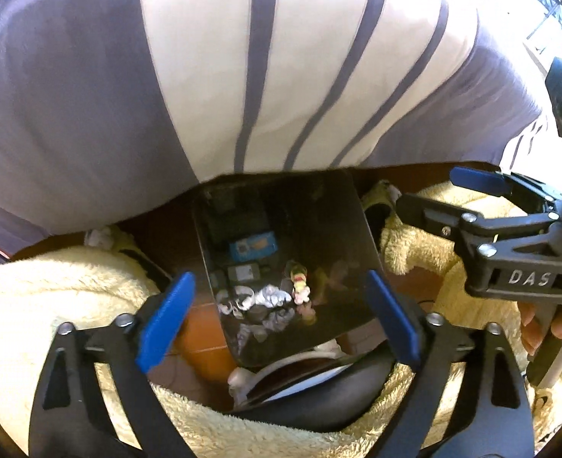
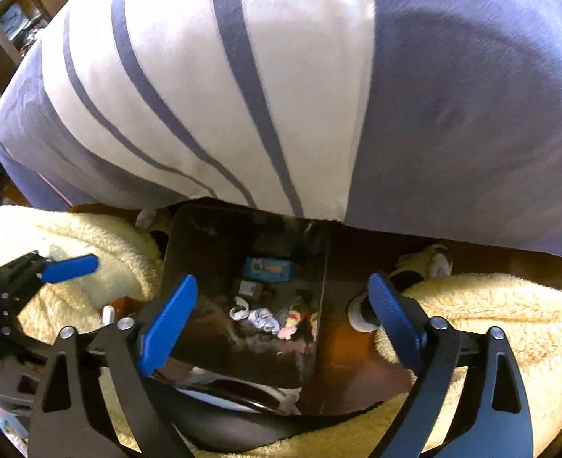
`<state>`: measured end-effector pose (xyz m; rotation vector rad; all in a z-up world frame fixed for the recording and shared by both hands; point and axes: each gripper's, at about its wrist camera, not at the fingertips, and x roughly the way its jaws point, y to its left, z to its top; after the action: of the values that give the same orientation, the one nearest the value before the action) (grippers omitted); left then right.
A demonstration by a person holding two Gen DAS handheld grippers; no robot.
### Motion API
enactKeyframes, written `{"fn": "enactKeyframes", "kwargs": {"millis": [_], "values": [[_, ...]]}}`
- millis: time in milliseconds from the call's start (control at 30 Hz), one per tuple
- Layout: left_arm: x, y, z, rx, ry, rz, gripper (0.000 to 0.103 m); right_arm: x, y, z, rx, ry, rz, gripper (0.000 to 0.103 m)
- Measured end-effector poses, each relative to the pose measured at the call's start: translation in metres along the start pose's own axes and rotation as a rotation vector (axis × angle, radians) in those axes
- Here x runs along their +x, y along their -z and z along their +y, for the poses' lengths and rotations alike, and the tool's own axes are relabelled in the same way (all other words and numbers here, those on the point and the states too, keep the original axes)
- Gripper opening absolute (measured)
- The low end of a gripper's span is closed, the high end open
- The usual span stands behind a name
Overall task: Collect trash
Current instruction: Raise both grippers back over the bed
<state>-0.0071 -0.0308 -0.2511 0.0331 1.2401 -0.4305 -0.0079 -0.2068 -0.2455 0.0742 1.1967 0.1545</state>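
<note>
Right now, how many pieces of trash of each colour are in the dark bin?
Blue packet: 1
Grey box: 1
Yellow-and-pink wrapper: 1
White crumpled tissues: 2 that I can make out; the pile is blurry
Total: about 5 in the bin

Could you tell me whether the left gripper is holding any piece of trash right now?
No, the left gripper is open with nothing between its blue fingers; the trash lies below in the dark bin.
</note>
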Motion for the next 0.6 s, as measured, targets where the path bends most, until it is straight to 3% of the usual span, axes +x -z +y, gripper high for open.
{"fn": "enactKeyframes", "kwargs": {"millis": [233, 600], "values": [[-0.029, -0.01, 0.0, 0.0, 0.002, -0.086, 0.093, -0.02, -0.002, 0.002, 0.001, 0.025, -0.08, 0.094], [-0.095, -0.038, 0.004, 0.017, -0.084, -0.258, 0.093, -0.088, -0.039, -0.007, 0.017, -0.019, -0.258, 0.094]]}}
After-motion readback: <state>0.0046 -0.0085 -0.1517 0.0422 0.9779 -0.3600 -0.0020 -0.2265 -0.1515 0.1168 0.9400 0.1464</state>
